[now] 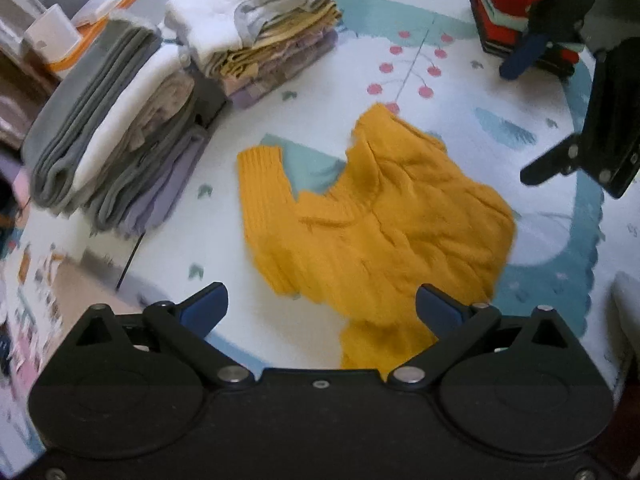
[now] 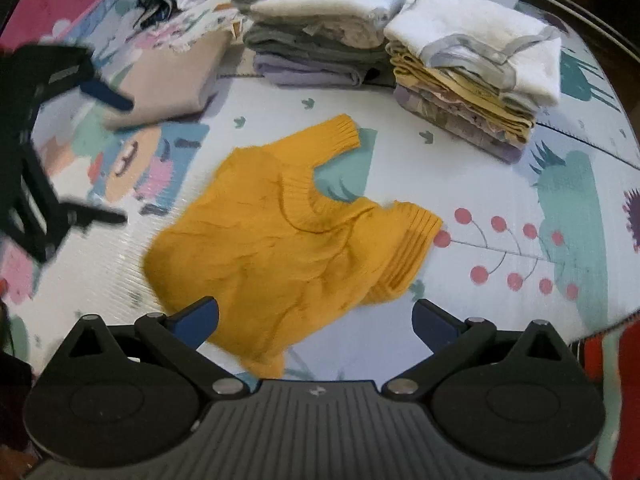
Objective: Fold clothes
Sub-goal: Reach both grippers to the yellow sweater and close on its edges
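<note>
No legible text, numbers or brand names found in either view. One small pale embossed emblem sits at the top centre of the ribbed body of the right hand-held gripper, low in the right wrist frame; its form cannot be read. A small pale mark on the black gripper body at the right edge of the left wrist frame is too blurred to read.

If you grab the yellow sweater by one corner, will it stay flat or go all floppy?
Probably floppy: the yellow sweater is a soft knit already lying rumpled on the play mat, so it would likely droop and bunch. It looks thick and ribbed, so the fingers should not slip much. It seems unlikely to roll or break.
</note>
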`<action>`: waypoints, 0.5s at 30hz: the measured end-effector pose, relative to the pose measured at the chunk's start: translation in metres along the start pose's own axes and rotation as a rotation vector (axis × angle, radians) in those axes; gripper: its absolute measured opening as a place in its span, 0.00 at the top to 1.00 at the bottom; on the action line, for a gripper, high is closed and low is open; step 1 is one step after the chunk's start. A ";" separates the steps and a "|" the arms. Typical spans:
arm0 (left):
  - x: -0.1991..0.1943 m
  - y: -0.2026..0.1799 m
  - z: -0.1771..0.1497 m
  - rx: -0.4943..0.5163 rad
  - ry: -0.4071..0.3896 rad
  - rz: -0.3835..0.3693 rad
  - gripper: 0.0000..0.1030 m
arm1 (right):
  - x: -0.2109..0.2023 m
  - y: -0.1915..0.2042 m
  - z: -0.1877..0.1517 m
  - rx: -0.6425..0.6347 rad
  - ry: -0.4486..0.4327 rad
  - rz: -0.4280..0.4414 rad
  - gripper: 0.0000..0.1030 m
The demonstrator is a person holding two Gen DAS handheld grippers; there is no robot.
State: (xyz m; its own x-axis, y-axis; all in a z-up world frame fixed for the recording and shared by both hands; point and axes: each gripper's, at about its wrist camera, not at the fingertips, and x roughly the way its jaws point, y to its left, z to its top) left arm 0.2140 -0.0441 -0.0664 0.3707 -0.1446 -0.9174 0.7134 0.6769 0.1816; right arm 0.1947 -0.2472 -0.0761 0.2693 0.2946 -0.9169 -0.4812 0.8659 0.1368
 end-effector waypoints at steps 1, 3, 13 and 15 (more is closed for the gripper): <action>0.006 0.003 0.002 0.014 -0.014 0.000 0.01 | 0.007 -0.004 0.001 -0.003 0.005 0.004 0.01; 0.019 0.011 0.007 0.003 -0.039 -0.018 0.01 | 0.020 -0.013 0.001 -0.009 0.010 0.015 0.01; 0.076 0.046 0.039 0.015 -0.054 -0.160 0.22 | 0.077 -0.056 0.025 -0.048 -0.013 0.059 0.17; 0.088 0.053 0.039 0.023 -0.047 -0.187 0.29 | 0.084 -0.061 0.032 -0.068 -0.022 0.066 0.20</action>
State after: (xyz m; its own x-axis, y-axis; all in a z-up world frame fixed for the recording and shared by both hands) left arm 0.3075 -0.0494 -0.1233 0.2575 -0.3005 -0.9183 0.7857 0.6184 0.0180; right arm 0.2734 -0.2626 -0.1499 0.2536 0.3594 -0.8981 -0.5538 0.8151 0.1698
